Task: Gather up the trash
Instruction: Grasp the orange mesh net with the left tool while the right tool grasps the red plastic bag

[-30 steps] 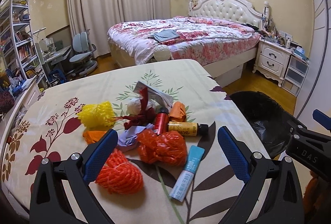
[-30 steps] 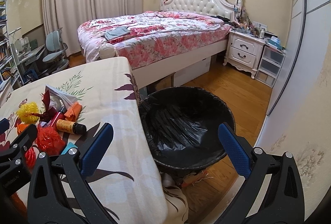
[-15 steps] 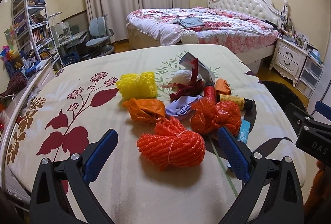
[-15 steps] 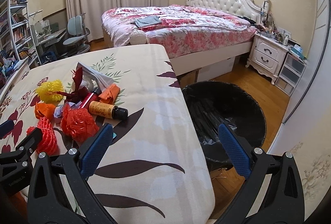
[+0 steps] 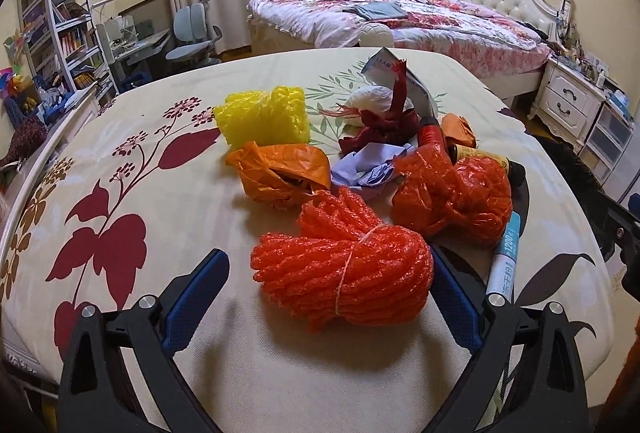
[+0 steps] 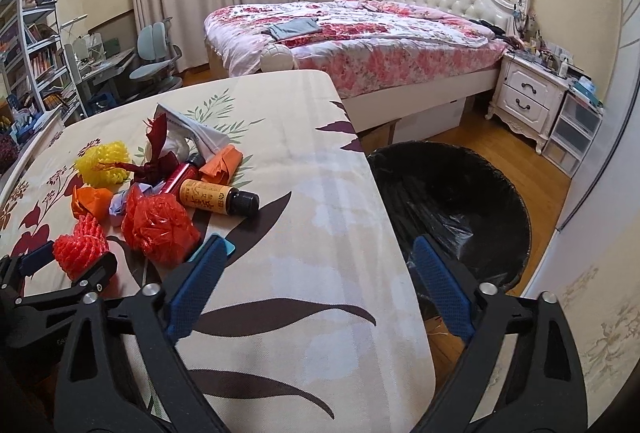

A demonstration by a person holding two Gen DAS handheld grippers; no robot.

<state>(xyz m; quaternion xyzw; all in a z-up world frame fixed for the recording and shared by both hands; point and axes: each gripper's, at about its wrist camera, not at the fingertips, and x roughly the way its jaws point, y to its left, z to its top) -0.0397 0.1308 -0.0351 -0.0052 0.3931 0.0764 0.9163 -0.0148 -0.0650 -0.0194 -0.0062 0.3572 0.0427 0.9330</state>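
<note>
A pile of trash lies on the floral-covered table [image 5: 168, 217]. A red-orange foam net bundle [image 5: 348, 273] sits between the fingers of my open left gripper [image 5: 328, 297], close in front; it also shows in the right wrist view [image 6: 78, 249]. Behind it lie a red crumpled net [image 5: 460, 201], an orange bag [image 5: 280, 173], a yellow net [image 5: 266, 117], purple paper [image 5: 368, 169], a brown bottle [image 6: 218, 195] and a blue tube [image 5: 506, 261]. My right gripper [image 6: 316, 289] is open and empty over the table's right edge. A black-lined bin [image 6: 460, 209] stands on the floor right of the table.
A bed [image 6: 360, 29] with a floral quilt stands behind the table. A white nightstand [image 6: 528, 97] and plastic drawers [image 6: 576, 129] are at the right wall. Bookshelves [image 5: 60, 21], a desk and chairs [image 5: 192, 33] are at the far left.
My left gripper has swung left and moved in until the red-orange foam net bundle lies between its fingers. My right gripper has swung left from the bin toward the table.
</note>
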